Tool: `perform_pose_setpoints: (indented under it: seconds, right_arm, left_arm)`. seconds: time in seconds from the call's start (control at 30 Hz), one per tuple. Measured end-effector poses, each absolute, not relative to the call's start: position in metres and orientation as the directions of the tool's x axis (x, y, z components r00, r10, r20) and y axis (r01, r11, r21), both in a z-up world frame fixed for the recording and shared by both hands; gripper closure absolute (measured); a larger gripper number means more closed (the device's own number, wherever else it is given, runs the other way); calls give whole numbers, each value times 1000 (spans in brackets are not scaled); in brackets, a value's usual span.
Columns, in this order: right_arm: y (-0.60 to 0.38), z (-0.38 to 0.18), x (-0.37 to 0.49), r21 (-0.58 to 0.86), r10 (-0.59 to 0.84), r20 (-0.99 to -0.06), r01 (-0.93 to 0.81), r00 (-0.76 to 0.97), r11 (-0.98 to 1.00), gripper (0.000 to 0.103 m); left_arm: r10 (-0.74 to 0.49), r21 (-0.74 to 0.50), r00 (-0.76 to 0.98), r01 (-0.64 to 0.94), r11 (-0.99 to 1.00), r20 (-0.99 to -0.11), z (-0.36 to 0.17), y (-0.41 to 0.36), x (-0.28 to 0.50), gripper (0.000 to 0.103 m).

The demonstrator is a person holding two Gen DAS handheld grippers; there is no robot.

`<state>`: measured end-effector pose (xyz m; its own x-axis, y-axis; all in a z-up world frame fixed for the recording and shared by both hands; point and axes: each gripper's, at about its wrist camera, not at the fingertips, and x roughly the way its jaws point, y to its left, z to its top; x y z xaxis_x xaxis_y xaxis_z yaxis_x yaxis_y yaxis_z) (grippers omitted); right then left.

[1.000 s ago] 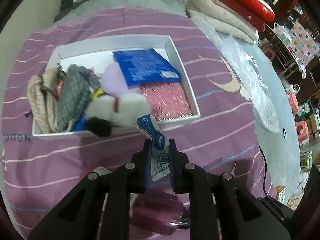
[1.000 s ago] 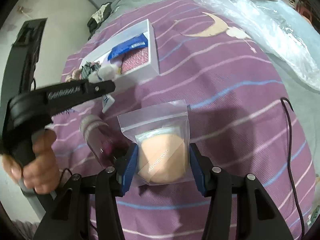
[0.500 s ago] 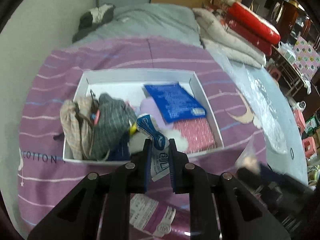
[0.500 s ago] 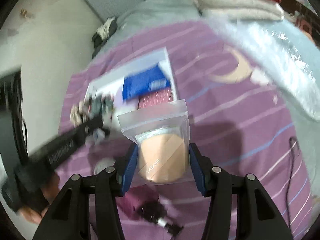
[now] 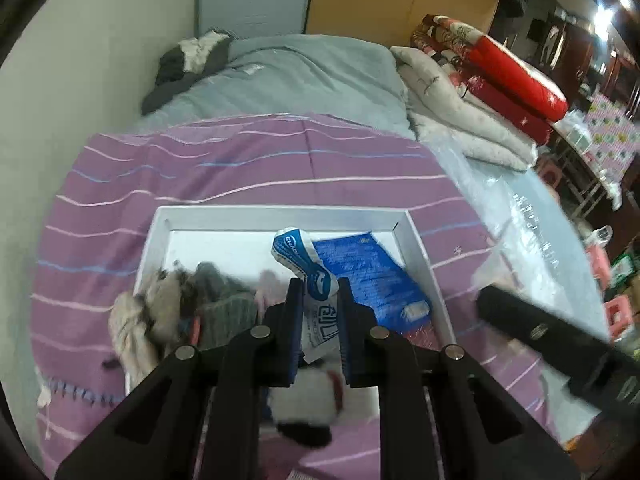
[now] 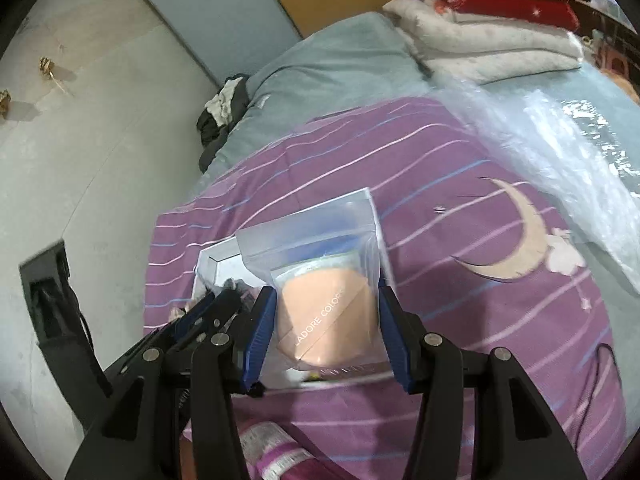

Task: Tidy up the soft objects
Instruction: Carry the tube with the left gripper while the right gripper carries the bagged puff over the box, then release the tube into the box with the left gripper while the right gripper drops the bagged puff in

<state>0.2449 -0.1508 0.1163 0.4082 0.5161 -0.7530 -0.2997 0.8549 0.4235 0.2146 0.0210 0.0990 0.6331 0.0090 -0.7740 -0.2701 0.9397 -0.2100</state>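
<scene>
**Both grippers loaded, held over the white box**

Purple striped bedspread [image 5: 248, 168] fills the field beyond both pairs of fingers. On it sits the white box [image 5: 280, 213], directly ahead of and beneath the left fingers.

Left gripper [image 5: 319, 308]: raised above the box, pointing forward and down across its near edge. Fingers narrow, clamped on a white-and-blue packet [image 5: 308, 276] that stands up between them, its upper end curling left past the tips. Left of the fingers: bundled knit cloths [image 5: 188, 304]. Right of them: a flat blue pouch [image 5: 368, 276]. Below them, near the box's front edge: a white plush toy [image 5: 308, 400], blurred.

Right gripper [image 6: 326, 308]: level with the left gripper, which shows just left of its fingers. Fingers set fairly wide, pressing both sides of a clear zip bag [image 6: 316, 248] holding a peach makeup sponge [image 6: 332, 316]. Bag upright, hiding most of the box behind it. Below the fingers: a pink-labelled bottle [image 6: 272, 452] on the bedspread.
</scene>
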Motion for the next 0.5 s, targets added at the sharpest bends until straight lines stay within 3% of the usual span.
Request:
perform_pose_setpoints:
  seconds: [0.23, 0.5]
  right_arm:
    - [-123, 99, 274, 419, 500, -783, -280, 369, 864, 52]
    - [-104, 76, 303, 391, 463, -819, -262, 339, 882, 52]
  left_arm:
    - [-202, -407, 544, -287, 867, -814, 62, 63, 268, 85]
    - [-190, -418, 536, -342, 842, -823, 37, 73, 268, 85]
